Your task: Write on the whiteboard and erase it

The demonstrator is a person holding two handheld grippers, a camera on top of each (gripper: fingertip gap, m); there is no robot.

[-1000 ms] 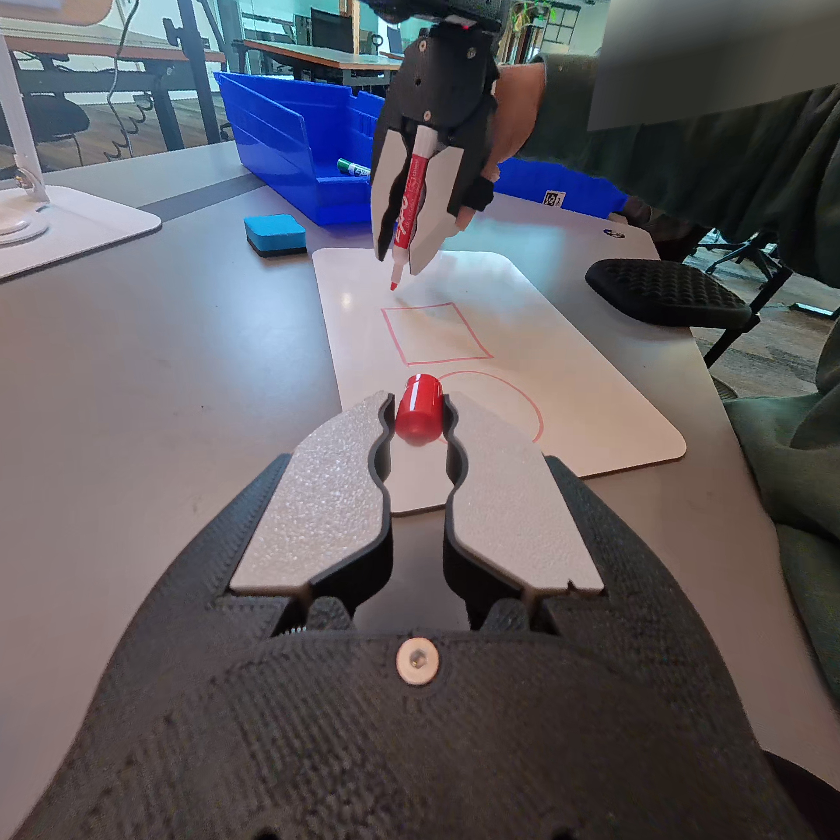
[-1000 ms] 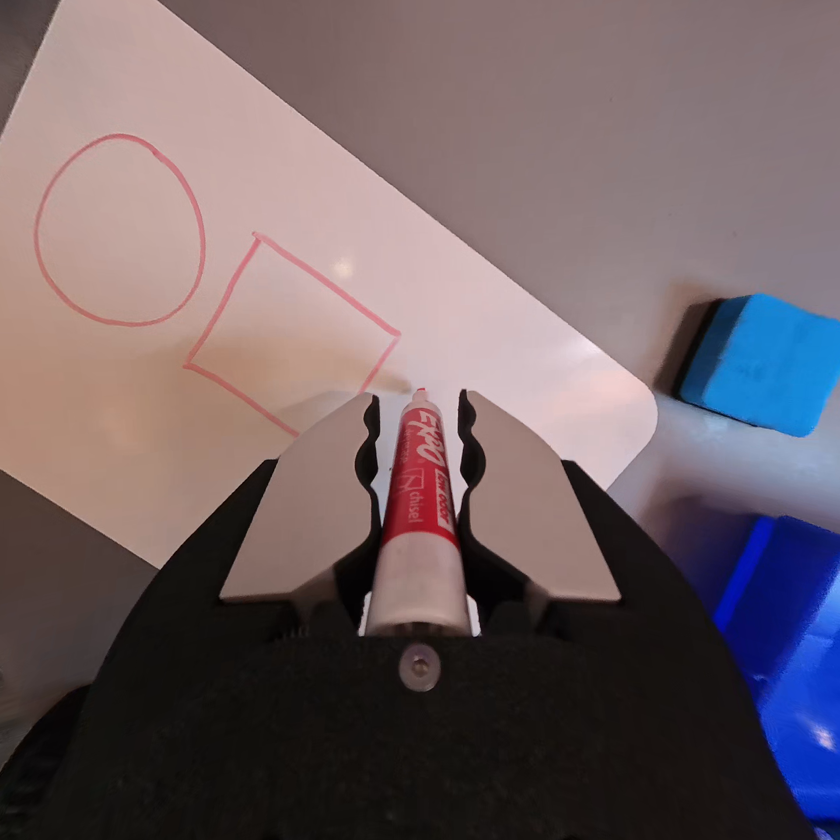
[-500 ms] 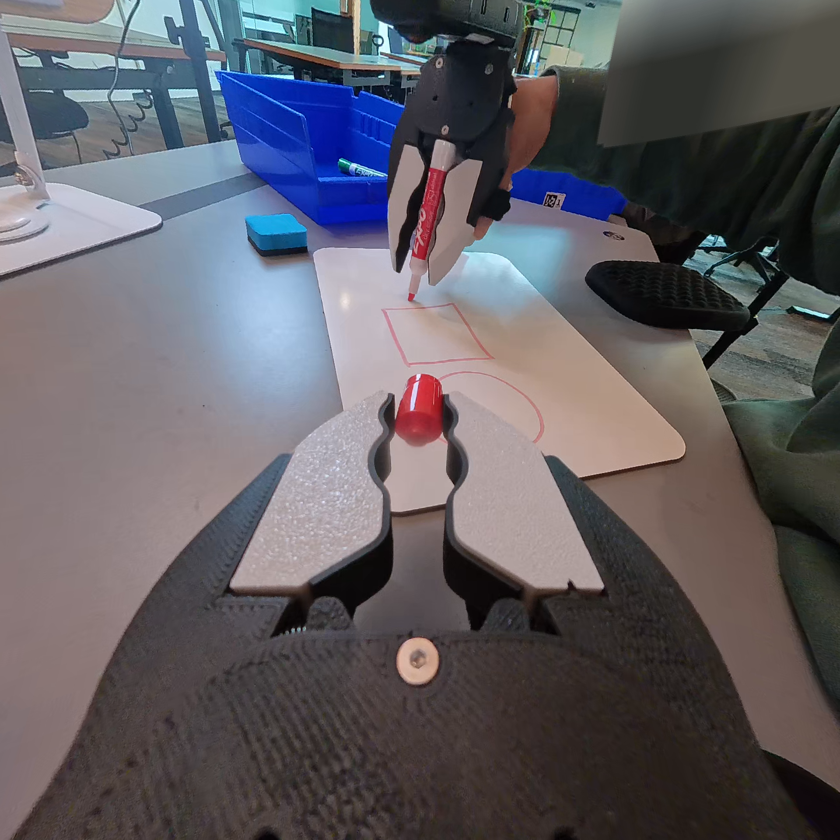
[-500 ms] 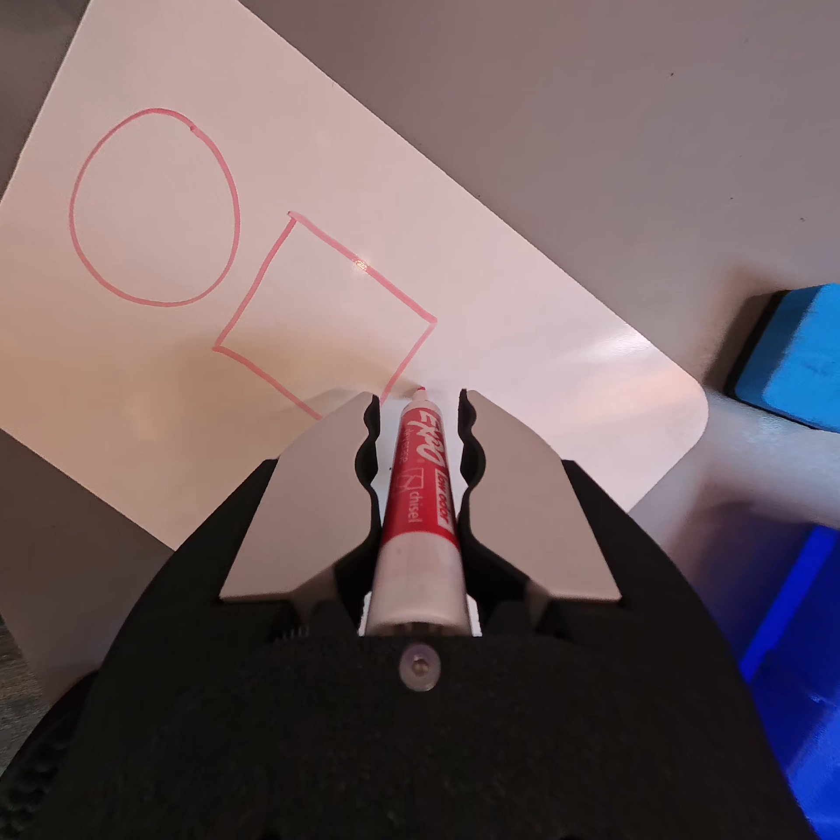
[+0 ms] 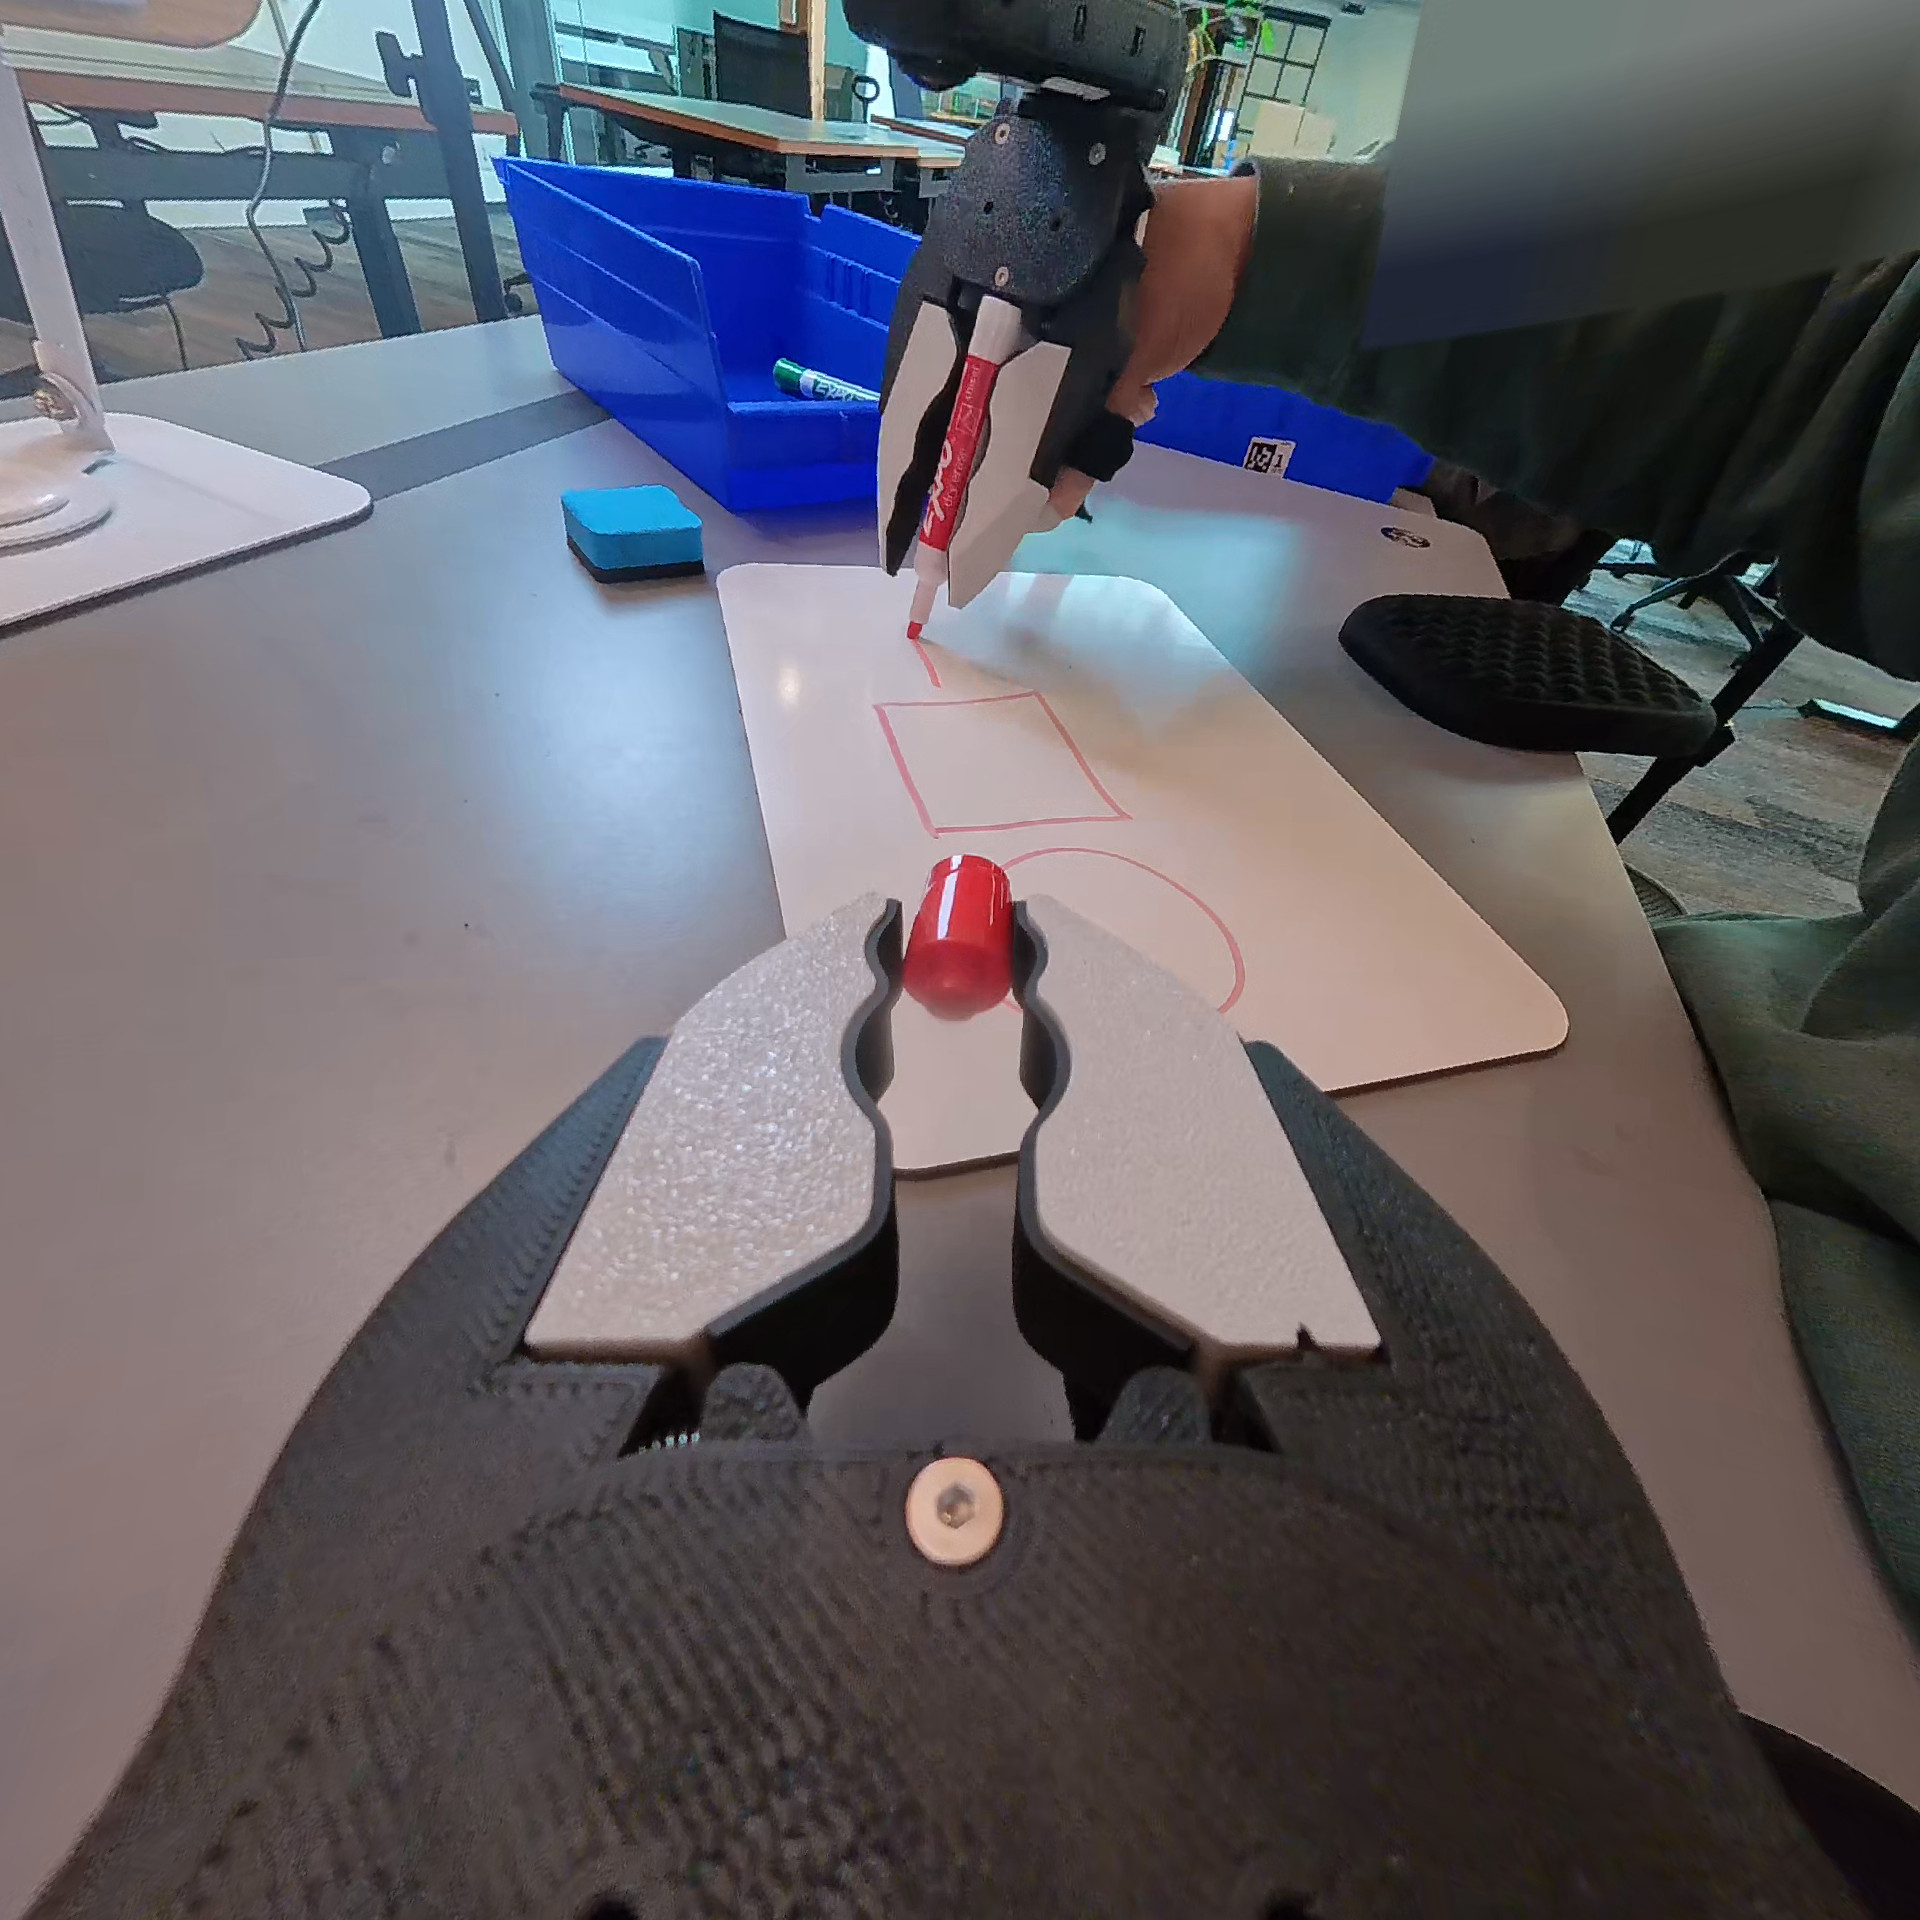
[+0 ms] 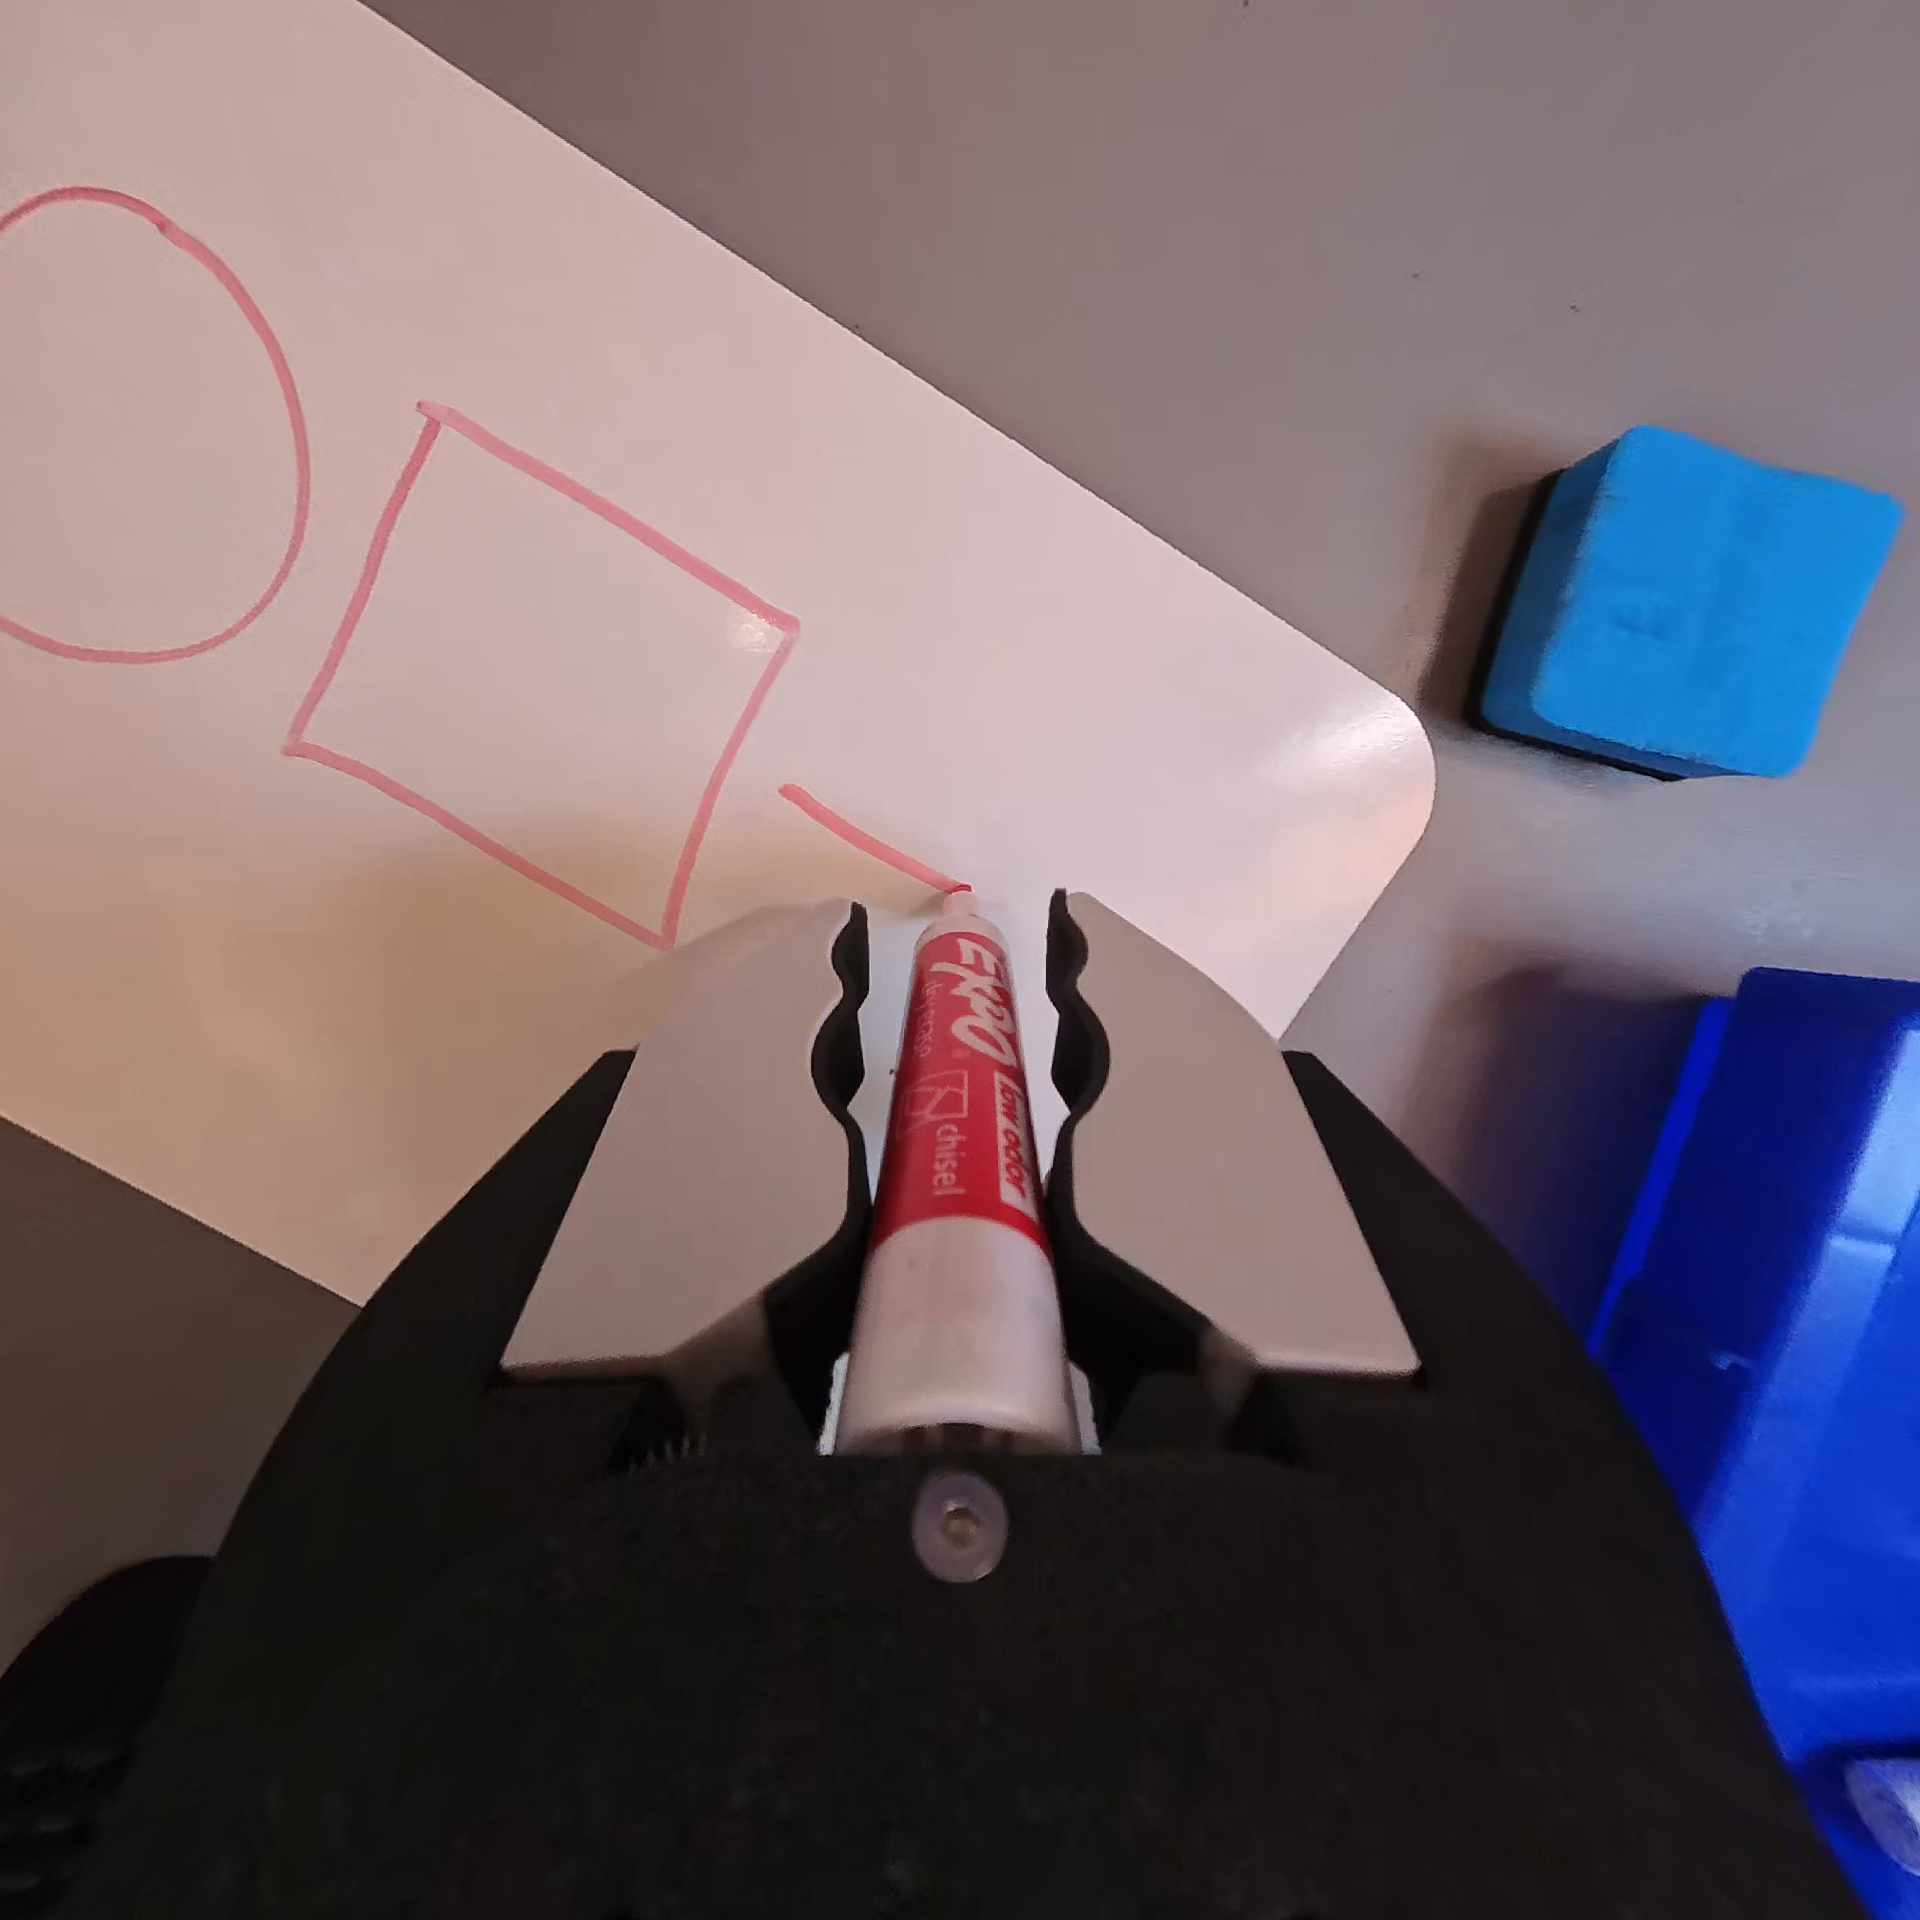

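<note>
Whiteboard [image 5: 1299, 883] lies flat on my grey tabletop [image 5: 364, 831], long side running away from the left camera. On it I see a red circle [image 6: 296, 436] nearest my left side, a red square [image 6: 540, 675] next along, and past that a short fresh red stroke [image 6: 862, 836] that ends at the marker's tip.

My right tongs [image 5: 935, 582] are closed on a red dry-erase marker [image 6: 961, 1122], the barrel running lengthwise between the two fingers with its tip poking out in front. From the left camera the marker hangs steeply, tip down, touching the board near the far end. Its fingers [image 6: 1164, 1091] grip the barrel farther back; near the tips I see small gaps on either side of it.

My left tongs [image 5: 956, 956] are narrowly parted and clamped on the red marker cap [image 5: 956, 940], both pads pressing its sides, held low over the board's near end just beside the circle.

A blue eraser [image 6: 1683, 603] with a dark base sits on the tabletop just off the board's far corner, not touching it. A blue plastic bin [image 5: 675, 301] stands beyond it, with a green-capped marker [image 5: 821, 382] lying inside. A black mesh chair armrest [image 5: 1517, 675] overlaps the tabletop's right edge, and a person's green sleeve [image 5: 1558, 343] reaches in behind the right tongs.
</note>
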